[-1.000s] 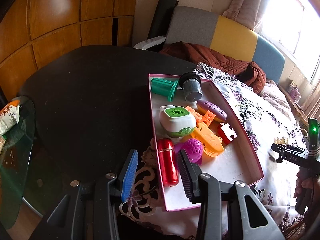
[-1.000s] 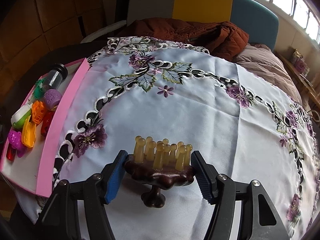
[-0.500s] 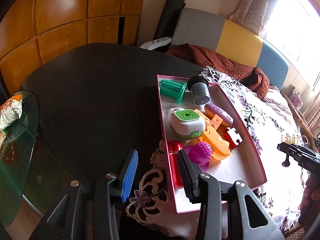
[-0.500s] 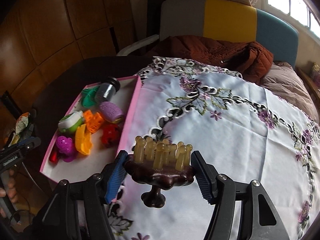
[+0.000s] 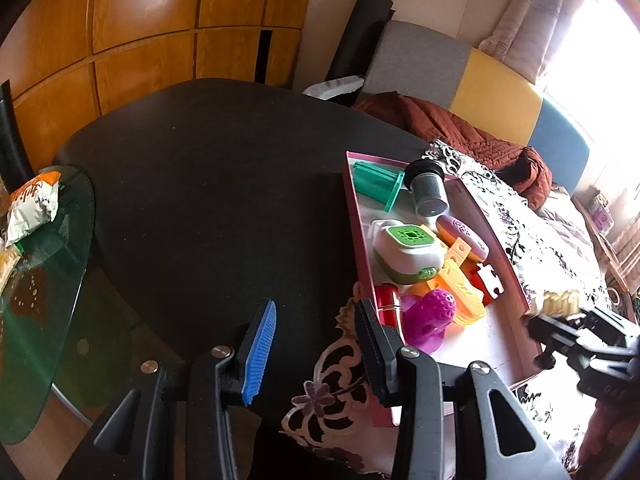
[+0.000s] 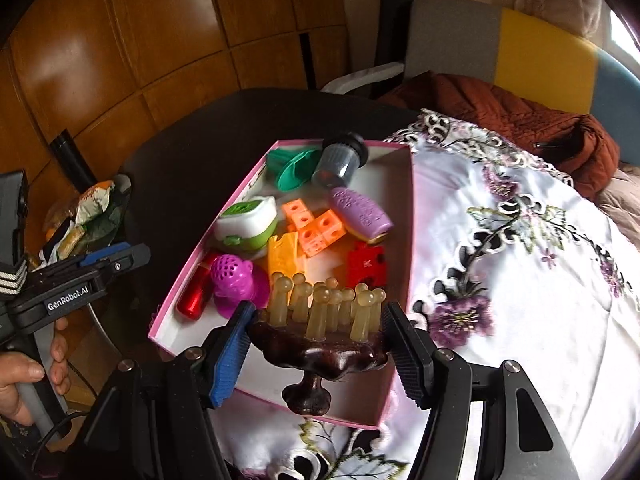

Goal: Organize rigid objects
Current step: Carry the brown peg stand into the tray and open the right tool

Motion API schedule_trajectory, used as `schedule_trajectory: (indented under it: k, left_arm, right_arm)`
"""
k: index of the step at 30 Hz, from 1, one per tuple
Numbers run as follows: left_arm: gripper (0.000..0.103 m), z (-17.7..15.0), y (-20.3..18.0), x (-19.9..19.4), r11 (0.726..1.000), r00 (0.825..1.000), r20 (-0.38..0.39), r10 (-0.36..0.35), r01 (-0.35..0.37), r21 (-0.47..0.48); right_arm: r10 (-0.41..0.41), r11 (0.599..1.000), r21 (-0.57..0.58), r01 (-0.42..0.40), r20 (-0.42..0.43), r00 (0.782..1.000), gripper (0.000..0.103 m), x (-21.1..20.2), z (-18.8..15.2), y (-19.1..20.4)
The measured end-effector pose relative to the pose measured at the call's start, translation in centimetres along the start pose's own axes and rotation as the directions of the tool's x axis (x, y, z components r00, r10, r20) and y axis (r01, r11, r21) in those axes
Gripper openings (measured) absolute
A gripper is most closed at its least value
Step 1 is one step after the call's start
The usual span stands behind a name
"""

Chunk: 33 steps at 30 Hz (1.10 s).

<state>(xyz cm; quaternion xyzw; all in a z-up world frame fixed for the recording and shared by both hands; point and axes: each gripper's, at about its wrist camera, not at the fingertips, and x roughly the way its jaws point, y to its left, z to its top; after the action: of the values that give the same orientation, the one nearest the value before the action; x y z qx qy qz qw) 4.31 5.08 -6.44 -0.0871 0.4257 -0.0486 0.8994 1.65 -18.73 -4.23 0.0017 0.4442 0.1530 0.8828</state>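
My right gripper [image 6: 316, 320] is shut on a dark wooden massager [image 6: 320, 354] with amber pegs, its pads pressing on both sides of the base. It hangs above the near end of the pink box [image 6: 412, 236]. In the box lie a green-and-white case [image 6: 248, 228], orange blocks [image 6: 316, 228], a purple oval [image 6: 360, 212], a red puzzle piece [image 6: 366, 266], a magenta ball toy [image 6: 234, 278] and a red cylinder [image 6: 196, 296]. My left gripper [image 5: 316, 312] stands open with nothing between its fingers, over the dark table [image 5: 200, 200] just left of the box [image 5: 354, 232].
A white embroidered cloth [image 6: 520, 280] covers the table to the right of the box. A brown jacket [image 6: 520, 120] lies on the sofa [image 6: 540, 52] behind. A glass side table [image 5: 48, 280] with a snack bag [image 5: 34, 208] stands at the left.
My right gripper has carried the massager left across the cloth until it hangs over the box's near end. My left gripper has drifted a little, still open.
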Motion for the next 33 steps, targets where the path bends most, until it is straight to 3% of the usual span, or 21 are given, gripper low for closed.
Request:
schedule_trajectory:
  k: [6,21,33]
  left_arm:
    - [0.041,-0.1,0.1,0.4,1.000,1.000,-0.013,-0.005,0.005,0.001]
    - [0.041,-0.3,-0.4,0.5,1.000,1.000,-0.019,0.000,0.000,0.011]
    - [0.041,-0.8,-1.4,-0.4,1.000,1.000,-0.004,0.008,-0.007,0.027]
  right_arm:
    - [-0.073,0.997,-0.001,0.073,-0.092,0.993,0.066,4.0,-0.3,-0.3]
    - [-0.071,0.997,0.019,0.072,-0.046,0.996,0.069,3.9,-0.3,-0.7]
    - [-0.061,0.997,0.047,0.062,-0.011,0.998,0.079,2.9,-0.8,-0.3]
